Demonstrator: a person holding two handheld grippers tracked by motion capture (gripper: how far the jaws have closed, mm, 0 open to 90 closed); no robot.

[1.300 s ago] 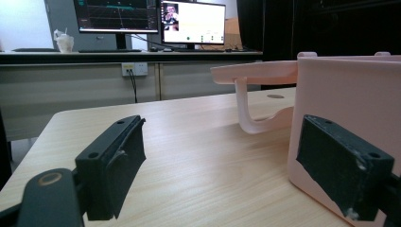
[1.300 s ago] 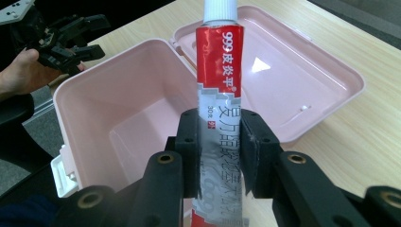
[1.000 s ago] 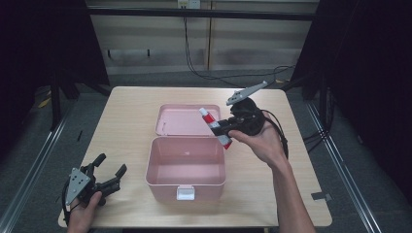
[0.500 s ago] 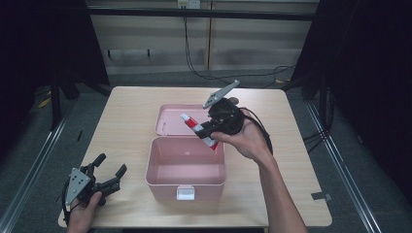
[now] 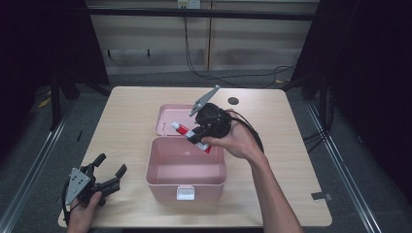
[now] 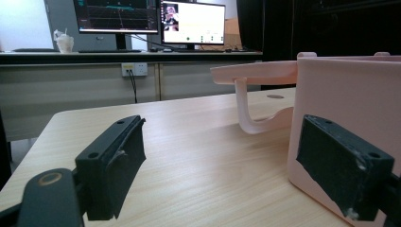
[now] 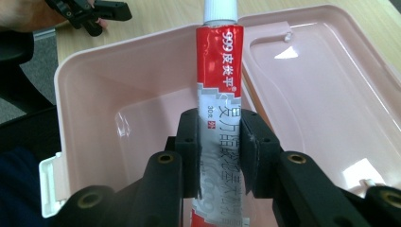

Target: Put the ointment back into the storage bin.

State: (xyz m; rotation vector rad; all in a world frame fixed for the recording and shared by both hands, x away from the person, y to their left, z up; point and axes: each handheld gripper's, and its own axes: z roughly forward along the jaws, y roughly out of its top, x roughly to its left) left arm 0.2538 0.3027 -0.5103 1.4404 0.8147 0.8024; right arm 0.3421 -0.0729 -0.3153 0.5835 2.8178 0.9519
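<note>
The red & white tube [image 7: 220, 94] is held up over the pink box [image 5: 186, 171], w/ its white cap pointing away from the hand. It is squeezed tight at its silver end between the two black jaws of the right gripper [image 7: 220, 156], so that tool is closed on the tube. In the high view the tube [image 5: 187, 132] is seen above the back edge of the box, near the box's lid.

Nothing is seen inside the box; its pink floor is bare. The lid [image 5: 167, 119] is laid open & flat on the table [image 5: 301, 155] behind the box. A white latch [image 5: 185, 194] is seen on the box's front wall.

The left gripper [image 5: 108, 171] is rested at the table's front left corner, well apart from the box. Its jaws are spread wide w/ nothing between them. In the left gripper view the box wall [image 6: 350, 104] is seen just beside one jaw.
</note>
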